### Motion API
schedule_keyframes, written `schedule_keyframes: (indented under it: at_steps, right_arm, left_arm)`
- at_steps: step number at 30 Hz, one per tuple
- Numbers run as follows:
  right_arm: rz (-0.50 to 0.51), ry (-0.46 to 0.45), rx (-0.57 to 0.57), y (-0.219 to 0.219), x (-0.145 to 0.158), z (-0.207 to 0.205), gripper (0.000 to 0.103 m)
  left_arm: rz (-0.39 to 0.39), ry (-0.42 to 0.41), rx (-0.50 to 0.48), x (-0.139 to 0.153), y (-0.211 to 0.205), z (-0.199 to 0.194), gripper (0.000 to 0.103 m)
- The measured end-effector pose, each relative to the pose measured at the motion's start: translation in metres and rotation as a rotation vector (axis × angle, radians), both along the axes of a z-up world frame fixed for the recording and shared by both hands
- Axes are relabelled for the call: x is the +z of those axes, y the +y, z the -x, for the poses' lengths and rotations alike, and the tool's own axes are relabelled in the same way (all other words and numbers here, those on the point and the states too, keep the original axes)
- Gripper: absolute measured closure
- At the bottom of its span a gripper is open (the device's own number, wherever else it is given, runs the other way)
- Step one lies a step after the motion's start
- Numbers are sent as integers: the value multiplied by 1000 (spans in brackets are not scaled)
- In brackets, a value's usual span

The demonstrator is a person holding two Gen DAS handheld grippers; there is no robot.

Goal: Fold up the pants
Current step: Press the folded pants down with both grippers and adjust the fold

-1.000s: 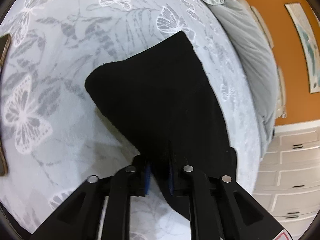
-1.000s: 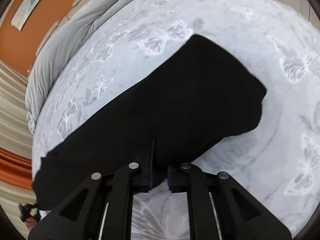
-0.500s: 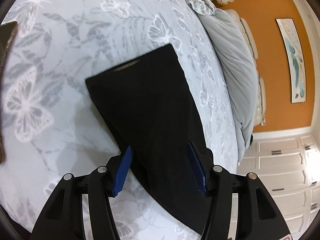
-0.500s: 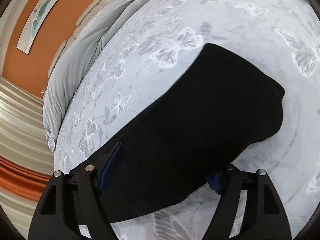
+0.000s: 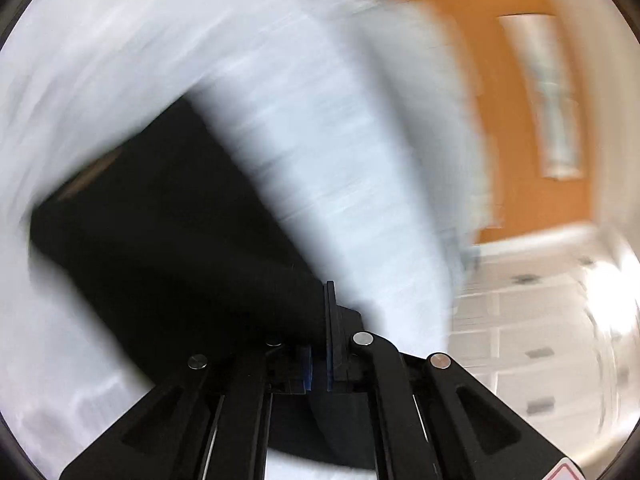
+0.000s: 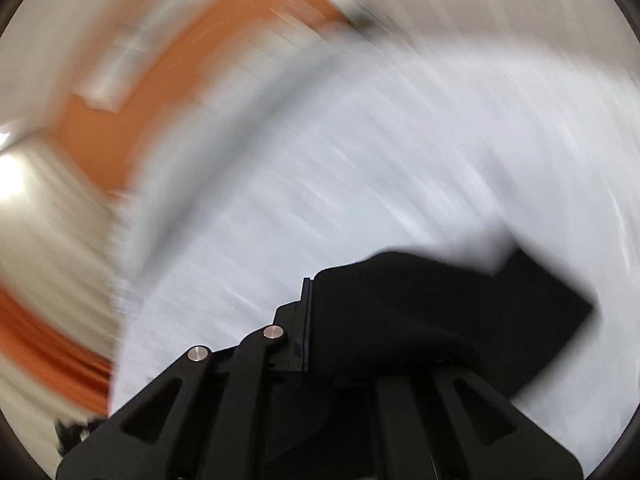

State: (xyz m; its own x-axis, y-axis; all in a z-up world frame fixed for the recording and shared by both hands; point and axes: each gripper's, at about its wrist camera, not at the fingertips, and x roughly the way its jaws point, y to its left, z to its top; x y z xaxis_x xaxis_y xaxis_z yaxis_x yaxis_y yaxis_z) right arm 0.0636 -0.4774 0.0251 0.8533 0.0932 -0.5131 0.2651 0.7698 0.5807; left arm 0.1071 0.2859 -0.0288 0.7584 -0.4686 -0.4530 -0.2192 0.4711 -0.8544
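Observation:
The black pants lie folded on the pale butterfly-print bedspread; both views are smeared by motion. My left gripper is shut on the near edge of the pants, and the cloth drapes over its left finger. In the right wrist view my right gripper is shut on the pants too. Black cloth covers its right finger and hangs off to the right, lifted above the bedspread.
A grey duvet runs along the far side of the bed. Beyond it are an orange wall with a framed picture and white drawers. Curtains hang at the left of the right wrist view.
Half a second ago both grippers stood open over the pants' near edge. Now both have shut on the cloth and risen with it, tilting up towards the wall.

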Motion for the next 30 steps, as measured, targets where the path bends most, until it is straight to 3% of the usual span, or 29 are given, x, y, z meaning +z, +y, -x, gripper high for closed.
schedule_keyframes:
  at_steps: [1,3,5,7,8,9,12,20,21,24,25,29,30]
  right_arm:
    - [64,-71,10,11,27,0,100]
    - [104,-46,5,14,30,0,100]
    - [58,76,-25,0,-10,9,100]
    - [0,244,-25,-8,-52,12,100]
    - [32,311,-18,-5,-64,13,100]
    - [79,381,-8,-2,-75,14,100]
    - [58,468,5,-4,-96,20,100]
    - [-103,490,-6,-18,-116,18,90]
    - [-122,480,-7,-19,-116,18,83]
    - [-197,413,-25,-29,-113,21,49]
    - [-213,384,-45,-32,-111,22,45]
    - [-266,306,-99,-41,-108,27,46]
    - [-264,295,-99,-41,-109,25,65]
  left_arm:
    - [-32,-96,10,20,-1,2,101]
    - [-139,-150,43,34,1,6,101]
    - [-158,-30,66,9,14,7,101]
    - [-86,127,45,-31,27,13,100]
    - [-75,185,29,-45,27,17,100]
    - [-111,259,16,-56,26,21,100]
    - [-172,335,-18,-65,22,24,100]
    - [-164,380,1,-67,23,26,91]
    - [-136,368,11,-65,25,44,86]
    - [-27,288,47,-62,46,55,81]
    - [-2,282,48,-63,51,56,81]
    - [104,255,71,-71,59,55,81]
    - [99,246,69,-71,58,55,82]
